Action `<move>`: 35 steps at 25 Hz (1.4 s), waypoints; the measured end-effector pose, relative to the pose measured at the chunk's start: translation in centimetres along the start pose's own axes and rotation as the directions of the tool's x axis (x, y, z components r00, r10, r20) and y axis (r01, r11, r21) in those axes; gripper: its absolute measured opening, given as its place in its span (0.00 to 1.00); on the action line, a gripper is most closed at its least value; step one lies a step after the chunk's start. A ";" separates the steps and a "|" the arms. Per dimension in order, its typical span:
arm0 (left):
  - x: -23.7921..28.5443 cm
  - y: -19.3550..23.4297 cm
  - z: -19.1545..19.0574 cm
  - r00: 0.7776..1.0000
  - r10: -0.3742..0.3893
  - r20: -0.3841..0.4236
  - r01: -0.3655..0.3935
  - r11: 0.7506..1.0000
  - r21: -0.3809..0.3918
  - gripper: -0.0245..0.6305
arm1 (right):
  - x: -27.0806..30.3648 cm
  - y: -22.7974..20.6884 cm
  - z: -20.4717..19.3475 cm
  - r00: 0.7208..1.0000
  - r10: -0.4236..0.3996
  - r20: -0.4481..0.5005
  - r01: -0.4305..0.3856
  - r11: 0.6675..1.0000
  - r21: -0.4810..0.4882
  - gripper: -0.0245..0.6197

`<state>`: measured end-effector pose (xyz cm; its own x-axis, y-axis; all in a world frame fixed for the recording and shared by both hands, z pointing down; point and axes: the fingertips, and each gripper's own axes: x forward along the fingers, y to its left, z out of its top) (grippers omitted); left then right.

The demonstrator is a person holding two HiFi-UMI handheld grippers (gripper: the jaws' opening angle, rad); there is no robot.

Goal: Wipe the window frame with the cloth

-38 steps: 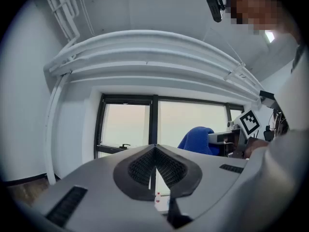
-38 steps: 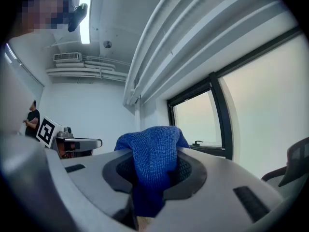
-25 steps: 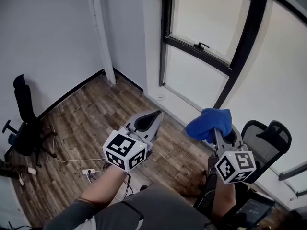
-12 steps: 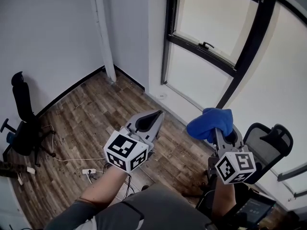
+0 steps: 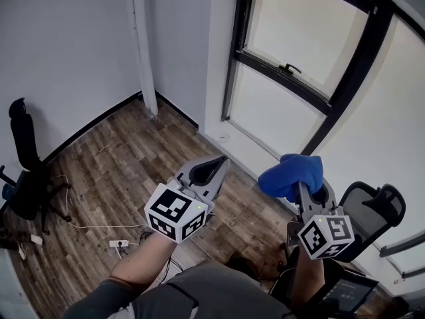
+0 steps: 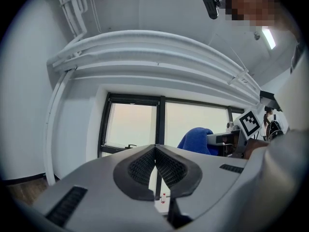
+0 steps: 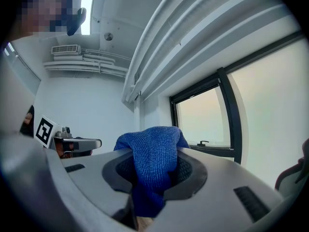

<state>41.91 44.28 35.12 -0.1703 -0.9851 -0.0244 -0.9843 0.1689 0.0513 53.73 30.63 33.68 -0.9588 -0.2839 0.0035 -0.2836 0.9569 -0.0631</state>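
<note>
A bunched blue cloth (image 5: 291, 174) sticks out of my right gripper (image 5: 300, 186), whose jaws are shut on it; in the right gripper view the cloth (image 7: 153, 158) fills the gap between the jaws. My left gripper (image 5: 218, 163) is shut and holds nothing; its tips (image 6: 155, 149) meet. The black window frame (image 5: 295, 84) stands ahead and above both grippers, with a handle (image 5: 289, 68) on its horizontal bar. Neither gripper touches the frame.
A white pipe (image 5: 143, 45) runs up the wall left of the window. Wooden floor (image 5: 113, 171) lies below, with cables and a power strip (image 5: 118, 243). One black office chair (image 5: 26, 171) stands at the left, another (image 5: 372, 211) at the right, under the window.
The view has shifted a little toward the window; both grippers keep the same pose, the right one still with the cloth.
</note>
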 end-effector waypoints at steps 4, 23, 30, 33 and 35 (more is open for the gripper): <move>2.5 1.7 -0.1 1.000 0.012 0.003 -0.012 1.000 -0.005 0.05 | 2.8 -1.5 0.2 1.000 0.023 0.012 -0.023 1.000 0.001 0.23; 21.5 6.9 1.2 0.998 0.066 -0.024 -0.065 0.998 0.019 0.05 | 17.3 -15.8 1.6 0.993 0.111 0.032 -0.111 0.994 0.022 0.23; 26.9 8.8 0.9 0.996 0.083 -0.030 -0.083 0.997 0.008 0.05 | 21.4 -20.1 1.7 0.991 0.126 0.036 -0.127 0.991 0.031 0.23; 28.2 9.9 0.8 0.996 0.082 -0.041 -0.082 0.997 0.011 0.05 | 23.3 -20.9 1.5 0.992 0.121 0.025 -0.122 0.991 0.045 0.23; 29.1 11.0 0.9 0.996 0.081 -0.041 -0.080 0.997 0.015 0.05 | 24.8 -21.2 1.4 0.993 0.117 0.021 -0.118 0.992 0.048 0.23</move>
<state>26.07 17.49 34.10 -0.2473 -0.9687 0.0210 -0.9680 0.2479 0.0384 35.99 3.17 33.72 -0.9850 -0.1711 -0.0244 -0.1674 0.9796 -0.1107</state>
